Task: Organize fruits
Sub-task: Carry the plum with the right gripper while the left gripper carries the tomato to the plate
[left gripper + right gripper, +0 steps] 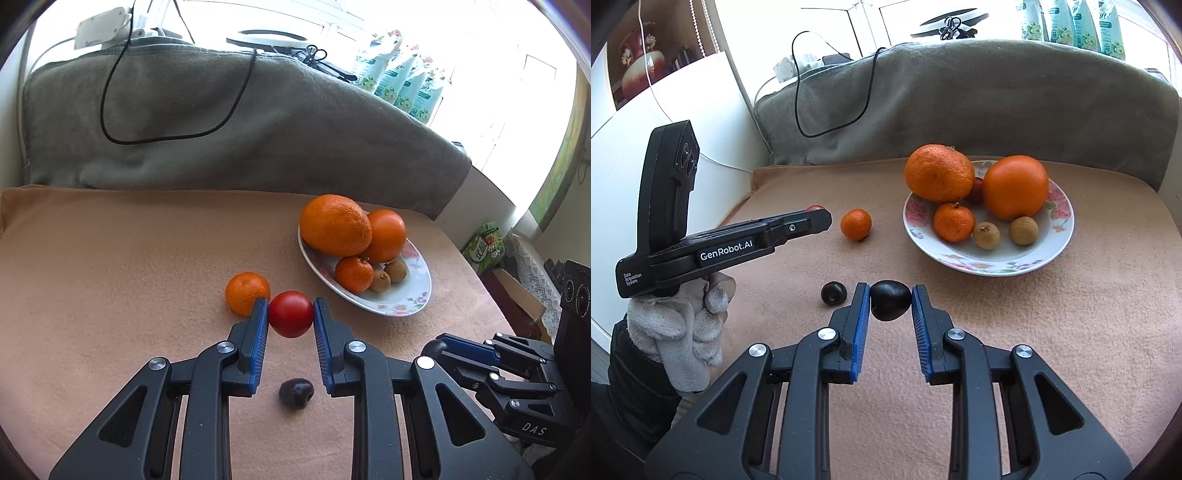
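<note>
Left gripper (pixel 290 314) pinching red fruit (pixel 290 314), possibly tomato | right gripper (pixel 890 301) pinching dark fruit (pixel 890 300) at fingertips

Bright windows (pixel 280 14) backlight a grey blanket (pixel 221 140) behind the peach-covered table (pixel 110 266).

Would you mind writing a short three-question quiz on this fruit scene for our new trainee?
1. True or false: the left gripper is shut on a red fruit.
2. What does the right gripper hold? A) a small orange B) a dark fruit C) nothing
3. How many fruits lie loose on the cloth, off the plate and ungripped?

Key:
1. True.
2. B: the dark fruit.
3. Two: the small orange and a second dark fruit.
</note>
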